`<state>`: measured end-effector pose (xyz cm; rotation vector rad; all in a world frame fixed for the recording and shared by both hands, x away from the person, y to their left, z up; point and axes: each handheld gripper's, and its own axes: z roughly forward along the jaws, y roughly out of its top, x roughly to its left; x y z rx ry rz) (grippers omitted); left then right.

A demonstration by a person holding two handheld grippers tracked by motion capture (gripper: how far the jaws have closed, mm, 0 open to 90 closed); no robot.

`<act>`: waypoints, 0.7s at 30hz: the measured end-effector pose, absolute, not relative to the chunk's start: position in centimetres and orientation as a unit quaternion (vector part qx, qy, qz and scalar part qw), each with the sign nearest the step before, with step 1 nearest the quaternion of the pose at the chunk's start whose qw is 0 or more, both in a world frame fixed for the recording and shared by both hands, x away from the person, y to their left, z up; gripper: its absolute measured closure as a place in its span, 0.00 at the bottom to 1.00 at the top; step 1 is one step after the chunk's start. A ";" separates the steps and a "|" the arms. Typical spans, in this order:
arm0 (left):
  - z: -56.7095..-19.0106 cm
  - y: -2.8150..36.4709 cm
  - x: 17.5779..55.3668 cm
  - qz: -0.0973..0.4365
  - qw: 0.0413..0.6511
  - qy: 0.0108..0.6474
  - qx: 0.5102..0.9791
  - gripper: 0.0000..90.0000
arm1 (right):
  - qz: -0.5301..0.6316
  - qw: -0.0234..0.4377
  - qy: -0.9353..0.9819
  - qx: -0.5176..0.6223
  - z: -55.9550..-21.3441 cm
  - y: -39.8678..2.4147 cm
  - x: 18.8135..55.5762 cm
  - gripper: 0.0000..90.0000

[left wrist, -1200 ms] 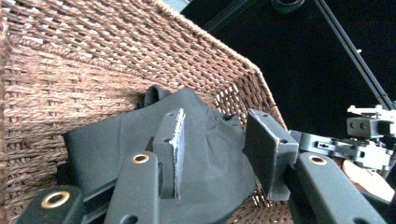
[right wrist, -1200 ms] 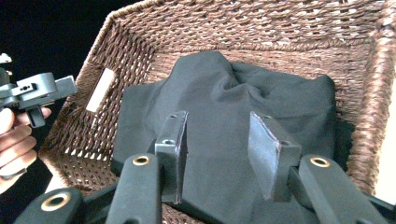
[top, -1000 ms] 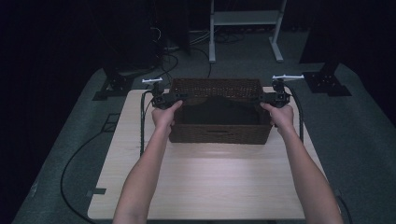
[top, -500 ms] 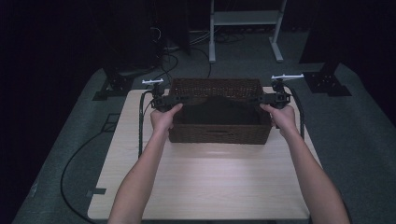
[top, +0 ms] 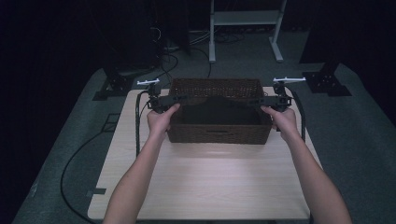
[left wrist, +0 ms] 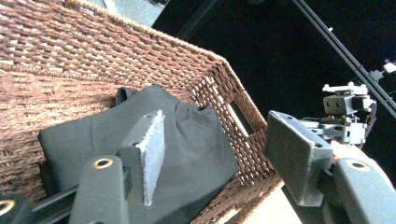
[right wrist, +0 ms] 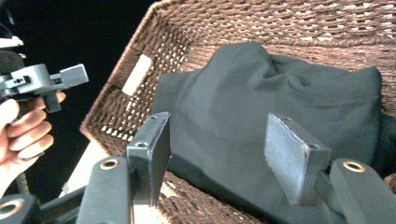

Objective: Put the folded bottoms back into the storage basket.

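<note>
The dark cloth [left wrist: 140,135] lies folded inside the wicker basket [top: 219,133], between the two pairs of tongs, and neither pair has hold of it. The left tongs [left wrist: 215,149] hover over the basket's left end with their jaws apart; they have just been opening, and only air stands between the pads, with the cloth and the basket's far end wall seen beyond them. The right tongs [right wrist: 217,149] hang over the basket's right end, jaws likewise apart and just opened wider, with the cloth lying below and beyond the gap, untouched.

In the high view the left tongs [top: 180,98] and right tongs [top: 256,99] point toward each other across the basket's rim, each held by a hand, the left hand [top: 161,119] just beside the basket's left wall and the right hand [top: 282,119] just beside its right wall. A cable loops down from each pair onto the counter [top: 205,186].

The cloth [top: 219,109] fills most of the basket's floor, bunched higher in the middle. From the right gripper view the cloth [right wrist: 280,102] shows a soft fold across its top, and a handle slot [right wrist: 136,74] is cut in the basket's far end wall. The basket stands on the far half of the pale wooden counter, whose near half is bare. Beyond the counter is dark floor with a white stand [top: 245,18].
</note>
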<state>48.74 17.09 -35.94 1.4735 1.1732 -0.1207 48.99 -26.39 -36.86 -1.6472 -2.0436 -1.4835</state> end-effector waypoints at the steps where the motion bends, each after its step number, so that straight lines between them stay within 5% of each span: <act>1: -35.9 17.1 48.7 -0.052 0.587 0.503 0.632 0.37 | -0.493 0.064 -0.675 -0.544 -36.9 -26.5 48.9 0.45; 11: -35.8 16.8 47.8 -0.051 0.587 0.499 0.636 0.22 | -0.496 0.069 -0.678 -0.538 -37.3 -26.8 48.1 0.43; 21: -35.3 16.3 46.9 -0.055 0.593 0.477 0.647 0.20 | -0.499 0.068 -0.683 -0.529 -37.2 -27.1 47.1 0.42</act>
